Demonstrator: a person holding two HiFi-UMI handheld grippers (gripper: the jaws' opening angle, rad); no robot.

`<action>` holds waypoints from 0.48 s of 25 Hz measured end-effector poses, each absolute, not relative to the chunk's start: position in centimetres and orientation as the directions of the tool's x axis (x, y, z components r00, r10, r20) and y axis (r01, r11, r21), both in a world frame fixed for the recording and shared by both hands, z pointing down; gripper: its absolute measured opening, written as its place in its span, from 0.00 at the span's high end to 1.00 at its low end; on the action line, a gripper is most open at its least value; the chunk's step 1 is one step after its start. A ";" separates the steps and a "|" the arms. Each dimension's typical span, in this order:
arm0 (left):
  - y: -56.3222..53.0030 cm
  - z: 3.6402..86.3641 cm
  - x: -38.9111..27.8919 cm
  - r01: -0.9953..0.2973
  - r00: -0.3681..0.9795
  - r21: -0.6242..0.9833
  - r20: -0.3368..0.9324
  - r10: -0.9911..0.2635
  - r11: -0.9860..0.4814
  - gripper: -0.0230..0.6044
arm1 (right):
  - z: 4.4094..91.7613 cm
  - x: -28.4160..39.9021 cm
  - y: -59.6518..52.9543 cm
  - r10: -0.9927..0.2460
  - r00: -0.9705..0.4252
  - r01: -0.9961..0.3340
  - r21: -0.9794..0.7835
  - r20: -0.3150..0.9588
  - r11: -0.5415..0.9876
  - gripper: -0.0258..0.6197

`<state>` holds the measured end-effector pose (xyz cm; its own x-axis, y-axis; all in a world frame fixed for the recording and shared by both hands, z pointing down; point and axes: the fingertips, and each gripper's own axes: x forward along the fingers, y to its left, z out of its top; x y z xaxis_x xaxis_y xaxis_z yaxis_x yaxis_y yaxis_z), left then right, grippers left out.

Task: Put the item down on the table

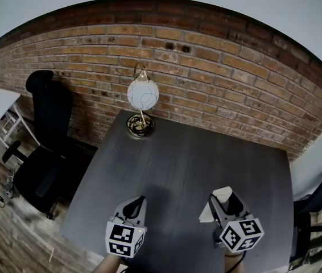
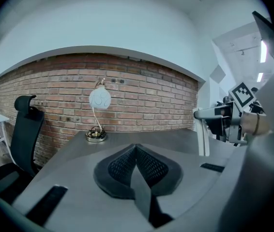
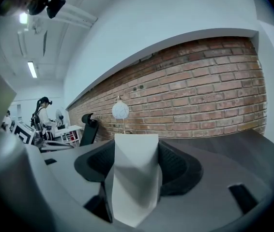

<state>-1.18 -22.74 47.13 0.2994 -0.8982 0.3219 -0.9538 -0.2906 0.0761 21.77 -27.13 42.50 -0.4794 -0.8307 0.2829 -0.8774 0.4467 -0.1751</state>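
A white faceted block (image 1: 207, 211) is clamped between the jaws of my right gripper (image 1: 225, 198), held above the near right part of the dark grey table (image 1: 195, 152). In the right gripper view the block (image 3: 134, 178) stands upright and fills the gap of that gripper (image 3: 136, 153). My left gripper (image 1: 139, 202) hovers over the near left part of the table, its jaws shut together with nothing between them (image 2: 136, 150). The left gripper view shows the right gripper (image 2: 221, 122) with the white block (image 2: 203, 138) hanging from it, off to the right.
A lamp with a white globe shade (image 1: 143, 94) and a brass base stands at the table's far left corner, before a brick wall (image 1: 235, 78). A black office chair (image 1: 47, 147) sits left of the table. A person (image 3: 42, 112) stands far off by white desks.
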 end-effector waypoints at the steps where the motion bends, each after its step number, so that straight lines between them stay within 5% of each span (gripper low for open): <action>1: -22.7 47.6 -1.3 -0.954 0.300 0.079 0.327 -0.896 -0.290 0.93 | 42.7 21.7 -27.7 -0.826 -0.488 -0.873 -0.172 0.284 0.456 0.50; 12: -26.0 52.7 -1.5 -0.951 0.309 0.122 0.366 -0.878 -0.284 0.93 | 45.5 19.6 -35.5 -0.776 -0.539 -0.825 -0.019 0.329 0.565 0.50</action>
